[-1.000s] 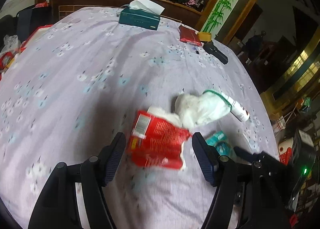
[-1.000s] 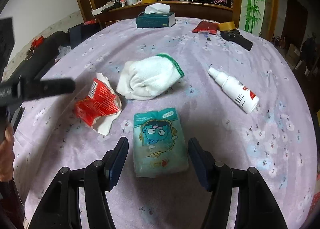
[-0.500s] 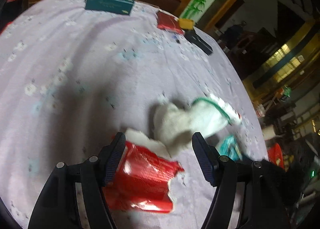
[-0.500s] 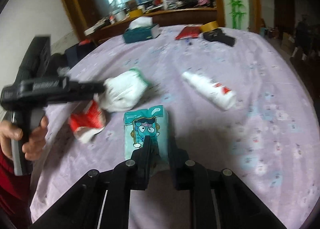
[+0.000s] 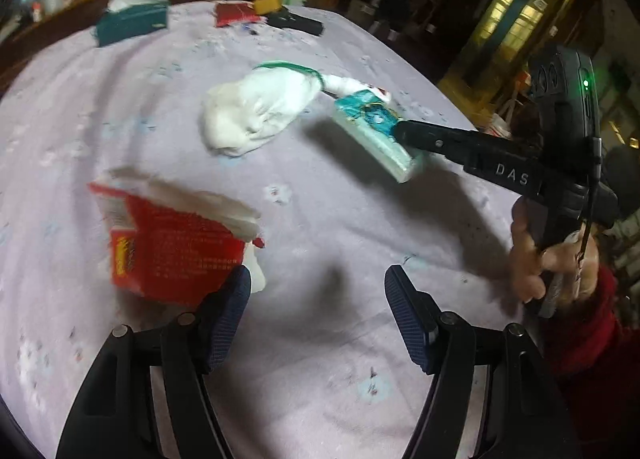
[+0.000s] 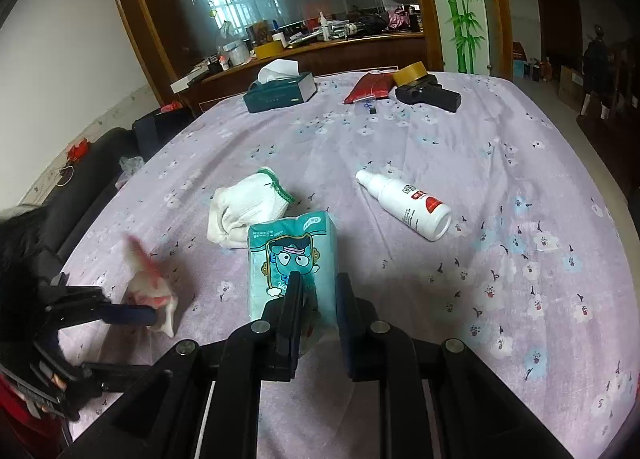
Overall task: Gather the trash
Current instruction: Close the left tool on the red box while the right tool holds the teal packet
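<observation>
Now | right gripper (image 6: pixel 316 299) pinching teal pack (image 6: pixel 292 255) (lifted off the counter (image 6: pixel 500 163)) | left gripper (image 5: pixel 318 299) sitting spread, red wrapper (image 5: pixel 176 247) lying just left of it.

Home dining room: floral tablecloth (image 6: pixel 440 139), tissue box (image 6: pixel 280 93), cluttered wooden sideboard (image 6: pixel 320 53).

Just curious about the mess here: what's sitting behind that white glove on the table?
In the left wrist view the white spray bottle pokes out from behind the white glove; the glove covers its neck. The teal packet, held in the right fingers, hides its body.
</observation>
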Motion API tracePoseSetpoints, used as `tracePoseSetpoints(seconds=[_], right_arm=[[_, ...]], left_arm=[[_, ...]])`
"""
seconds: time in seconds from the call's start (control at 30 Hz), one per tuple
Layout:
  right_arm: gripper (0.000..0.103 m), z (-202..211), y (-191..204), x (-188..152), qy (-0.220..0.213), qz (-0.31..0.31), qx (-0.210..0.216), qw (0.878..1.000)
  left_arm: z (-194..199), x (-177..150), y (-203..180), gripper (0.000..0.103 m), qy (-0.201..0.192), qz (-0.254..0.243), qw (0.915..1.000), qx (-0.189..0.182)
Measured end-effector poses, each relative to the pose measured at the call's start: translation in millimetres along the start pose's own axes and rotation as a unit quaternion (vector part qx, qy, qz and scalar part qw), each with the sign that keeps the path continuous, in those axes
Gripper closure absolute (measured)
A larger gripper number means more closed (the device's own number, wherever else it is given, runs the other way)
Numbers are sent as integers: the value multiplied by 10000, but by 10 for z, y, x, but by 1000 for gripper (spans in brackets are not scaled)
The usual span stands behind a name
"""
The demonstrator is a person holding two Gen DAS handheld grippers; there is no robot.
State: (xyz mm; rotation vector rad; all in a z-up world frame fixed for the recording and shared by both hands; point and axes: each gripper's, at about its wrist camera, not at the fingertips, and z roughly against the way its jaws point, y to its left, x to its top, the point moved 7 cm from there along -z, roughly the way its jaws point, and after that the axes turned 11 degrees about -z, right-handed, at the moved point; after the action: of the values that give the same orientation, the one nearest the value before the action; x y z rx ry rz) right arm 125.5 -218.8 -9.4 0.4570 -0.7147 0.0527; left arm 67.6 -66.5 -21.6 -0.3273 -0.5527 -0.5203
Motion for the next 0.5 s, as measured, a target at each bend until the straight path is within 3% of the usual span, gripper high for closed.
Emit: tracePoseSetpoints(seconds=[0.07,0.13,0.2,0.43,0.5], right_arm=[[86,9,-4,5,-16,-12,-2,10000],[86,19,-4,13,-28,-11,8,10000],[86,22,-7,10,-30,-23,-2,10000],[86,19,-8,16,-34,-22,-13,10000],[86,16,-1,16,-29,-6,-6,10000]], left_arm=[[101,-18,90,35,-194,216,9992,268],[159,-51,171,33,-296,425,9982,293],[170,-80,292,32,-269,538,9960,657],[277,-245,548,32,-322,1143,9890,879],[268,-242,613,32,-488,1473,9856,677]])
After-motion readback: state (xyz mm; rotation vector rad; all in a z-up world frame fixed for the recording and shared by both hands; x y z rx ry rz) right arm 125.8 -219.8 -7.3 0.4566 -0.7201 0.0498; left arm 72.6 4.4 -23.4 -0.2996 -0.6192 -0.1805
